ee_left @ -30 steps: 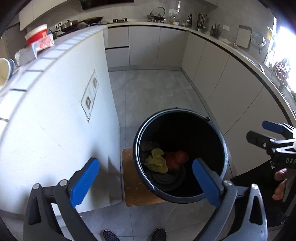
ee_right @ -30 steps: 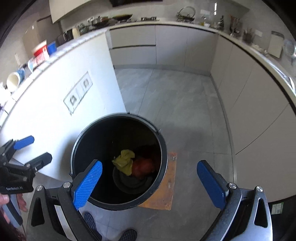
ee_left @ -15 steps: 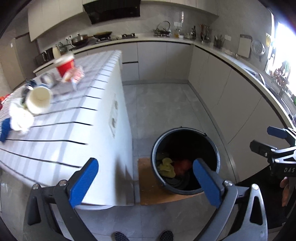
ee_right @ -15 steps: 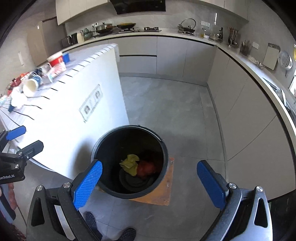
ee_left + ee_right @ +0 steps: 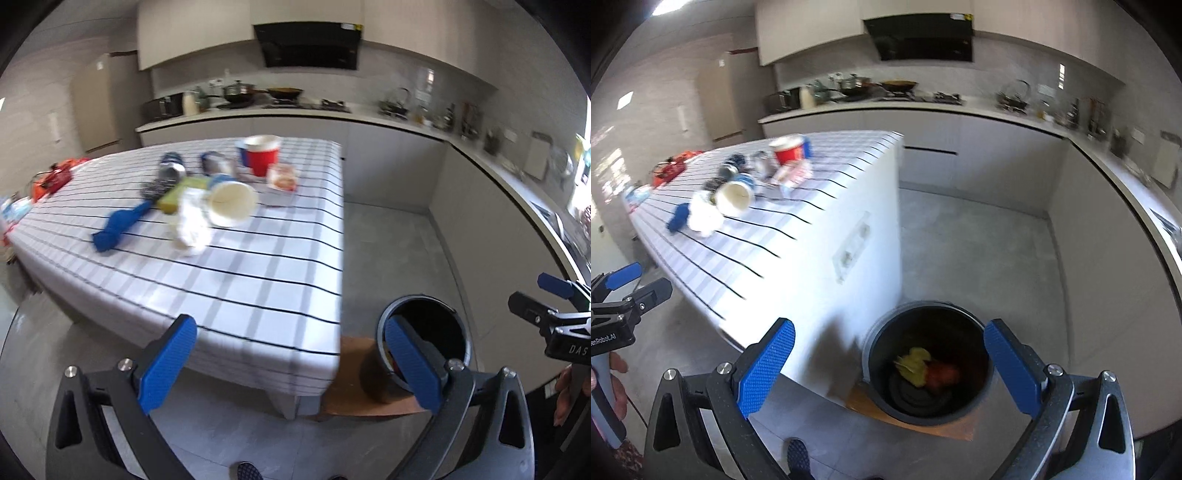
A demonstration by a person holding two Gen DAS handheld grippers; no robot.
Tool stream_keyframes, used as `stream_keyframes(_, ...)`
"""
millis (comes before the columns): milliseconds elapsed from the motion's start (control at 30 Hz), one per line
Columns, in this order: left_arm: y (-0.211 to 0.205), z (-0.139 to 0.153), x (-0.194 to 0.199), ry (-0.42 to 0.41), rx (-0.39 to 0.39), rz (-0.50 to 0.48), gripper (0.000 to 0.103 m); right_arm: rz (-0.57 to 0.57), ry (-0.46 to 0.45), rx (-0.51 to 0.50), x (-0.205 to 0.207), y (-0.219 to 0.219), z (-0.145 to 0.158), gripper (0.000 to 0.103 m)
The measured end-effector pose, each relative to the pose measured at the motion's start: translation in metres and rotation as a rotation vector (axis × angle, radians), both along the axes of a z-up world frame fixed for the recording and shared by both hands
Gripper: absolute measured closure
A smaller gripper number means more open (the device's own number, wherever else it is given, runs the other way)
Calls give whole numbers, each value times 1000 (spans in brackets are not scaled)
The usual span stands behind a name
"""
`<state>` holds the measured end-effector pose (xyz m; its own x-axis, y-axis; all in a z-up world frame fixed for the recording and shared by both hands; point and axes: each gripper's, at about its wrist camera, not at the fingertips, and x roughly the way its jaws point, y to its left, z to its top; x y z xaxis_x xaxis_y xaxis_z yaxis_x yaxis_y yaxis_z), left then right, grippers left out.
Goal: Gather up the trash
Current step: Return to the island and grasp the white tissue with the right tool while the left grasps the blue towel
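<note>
We hold both grippers up over the floor, each with its blue pads spread wide and nothing between them. The left gripper [image 5: 291,365] faces the near edge of the table [image 5: 258,295]; the right gripper [image 5: 890,365] hangs above the bin [image 5: 927,369].

The bin is black and stands on a brown board [image 5: 923,424] on the floor, just beside the table's end wall. Inside it we see a yellow scrap [image 5: 914,363] touching a red lump [image 5: 942,373], both lying on something dark and ring-shaped.

The trash is on the striped cloth, toward the table's far half. A white cup [image 5: 231,203] lies on its side with its mouth turned to us, touching a crumpled white wad [image 5: 190,225]. A blue cloth [image 5: 118,227] lies left of the wad. Behind them are a yellow-green pack [image 5: 181,192], two tipped cans [image 5: 170,168], a red tub [image 5: 262,155] standing upright and a small wrapper [image 5: 282,179] just beside it. The picture is blurred, so we cannot tell finer detail.

A shoe tip [image 5: 798,452] shows on the floor below us.
</note>
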<state>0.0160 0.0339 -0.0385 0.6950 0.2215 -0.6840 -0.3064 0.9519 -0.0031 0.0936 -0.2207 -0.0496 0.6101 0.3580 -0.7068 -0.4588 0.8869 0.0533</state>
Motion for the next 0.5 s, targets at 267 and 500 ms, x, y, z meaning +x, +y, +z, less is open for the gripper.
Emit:
stream_keyframes(267, 55, 14, -36, -55, -7, 120, 0, 131, -35, 26, -9, 76, 17, 0)
stream_keyframes(500, 112, 13, -46, -66, -7, 170, 6, 204, -63, 33, -19, 143, 29, 0)
